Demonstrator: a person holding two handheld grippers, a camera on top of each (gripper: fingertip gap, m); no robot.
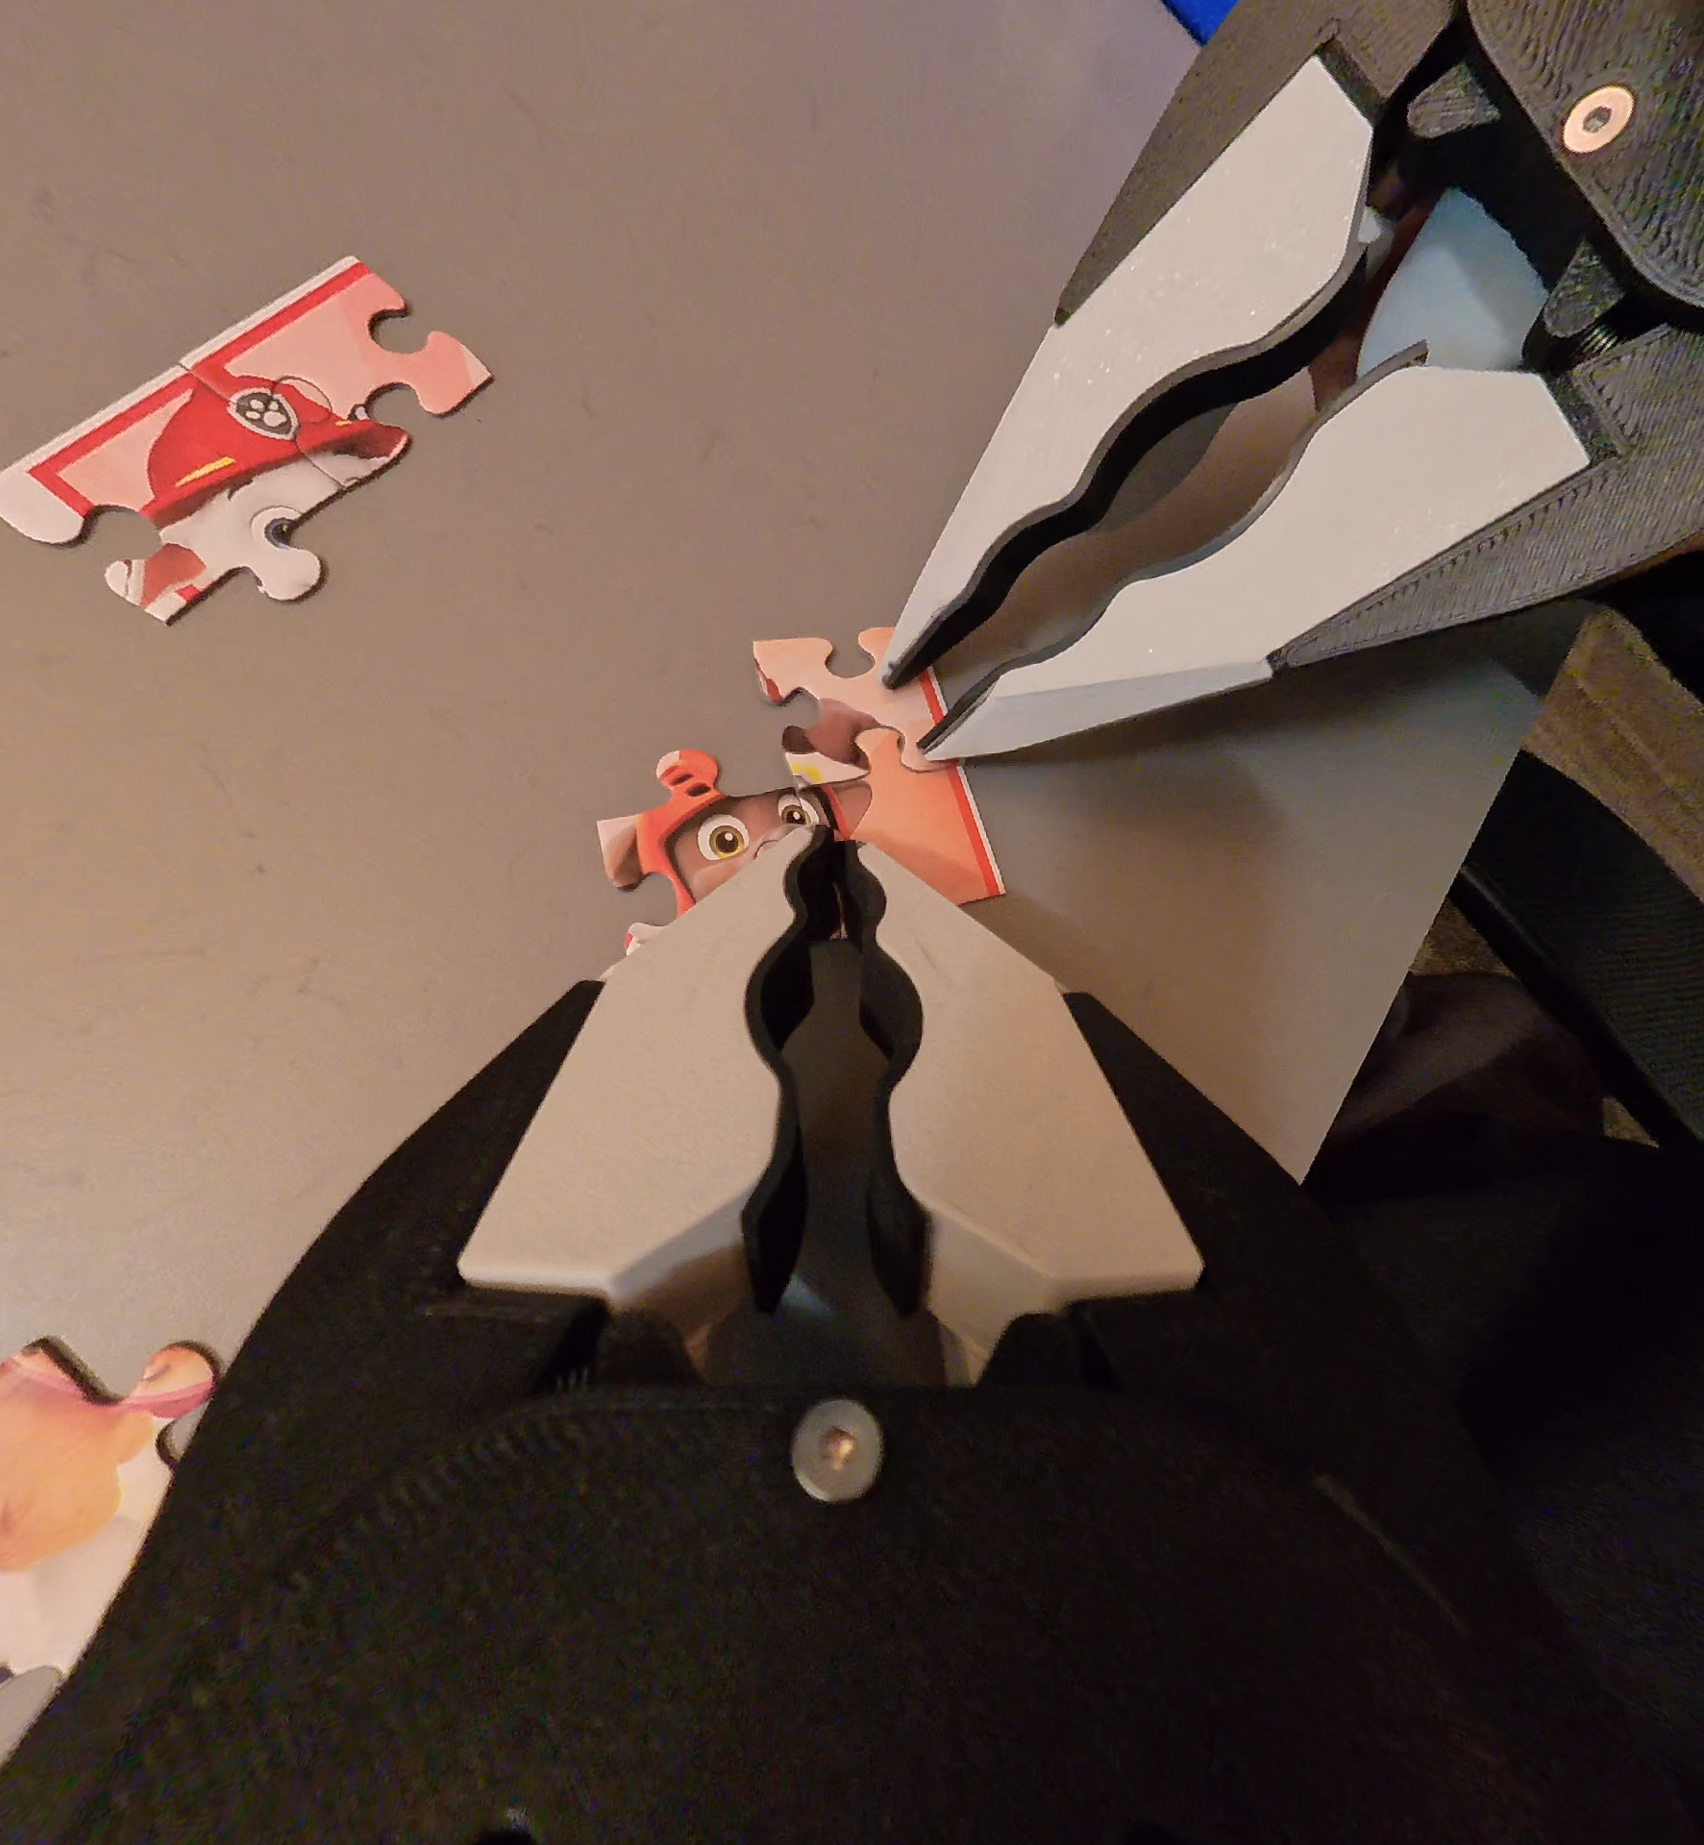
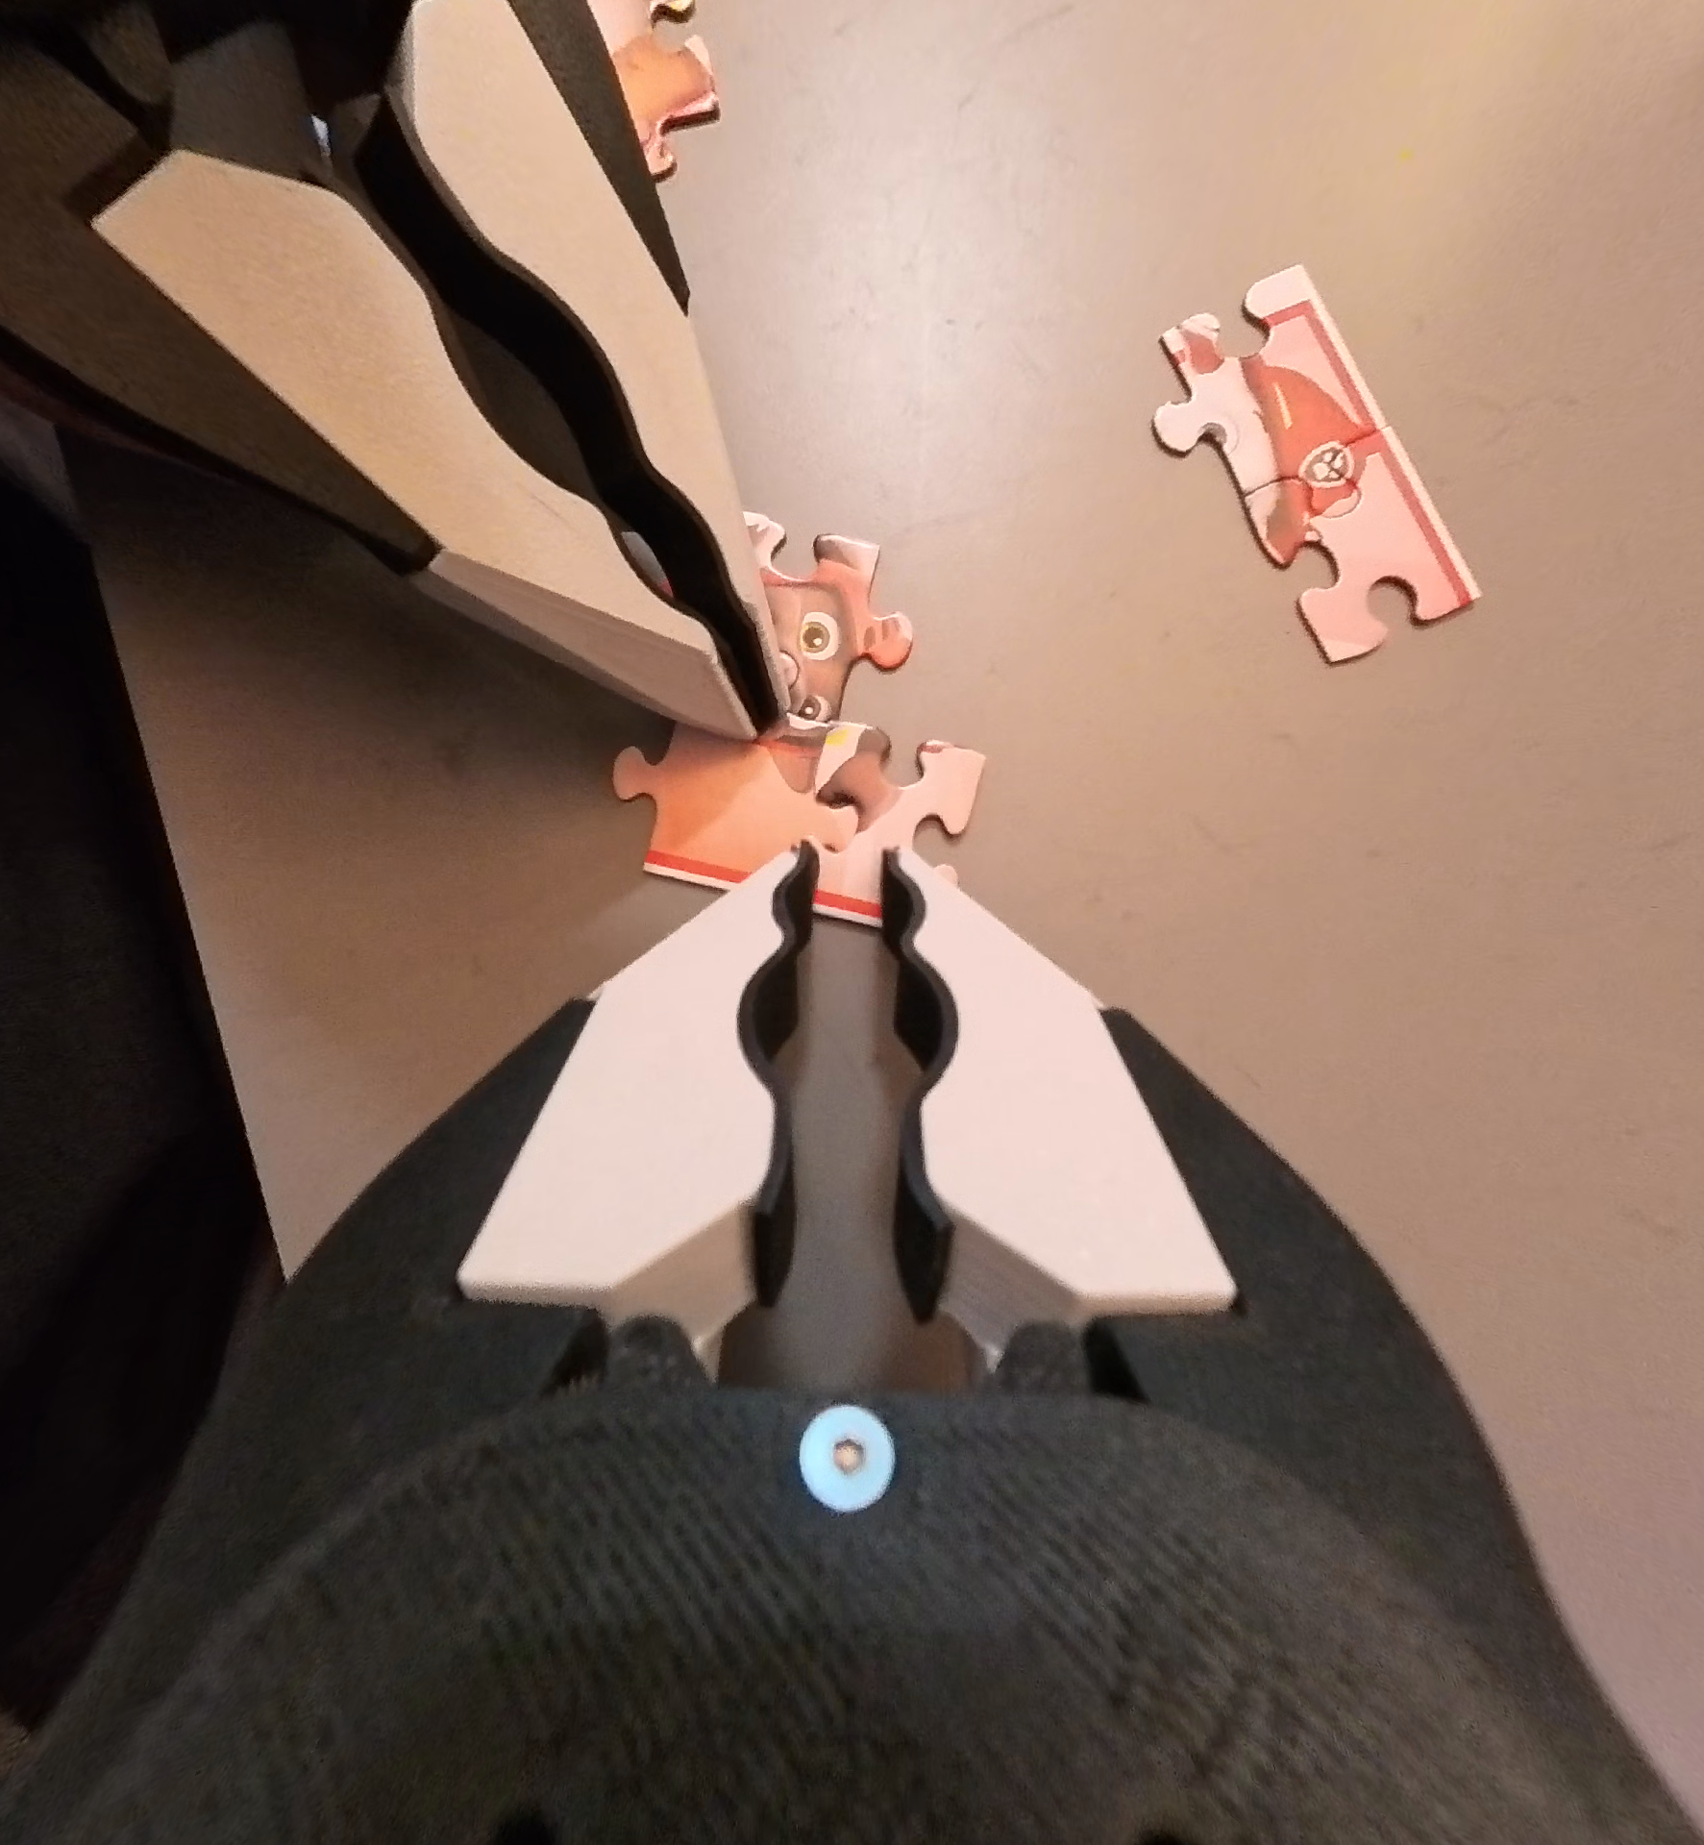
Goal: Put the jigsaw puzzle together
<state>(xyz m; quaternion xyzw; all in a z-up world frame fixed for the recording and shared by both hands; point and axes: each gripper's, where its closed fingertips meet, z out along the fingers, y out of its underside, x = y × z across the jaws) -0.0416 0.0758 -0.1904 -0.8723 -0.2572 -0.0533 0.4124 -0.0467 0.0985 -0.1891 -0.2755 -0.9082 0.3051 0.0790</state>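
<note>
The left claw (image 1: pixel 821 839) is pinched shut, pressing on the joined puzzle pieces (image 1: pixel 912 829) near the desk (image 1: pixel 528 200) edge. The right claw (image 2: pixel 848 859), slightly open, straddles the edge piece (image 2: pixel 912 799); a nudge might unseat it.

Left gripper (image 1: pixel 821 837): lower centre of its own view, grey fingers with black wavy pads, tips brought together and pointed down at the surface. It enters the right wrist view from upper left.

Right gripper (image 2: pixel 848 857): lower centre of its own view, tips parallel, a narrow gap between them, lowered to the surface. It enters the left wrist view from upper right.
</note>
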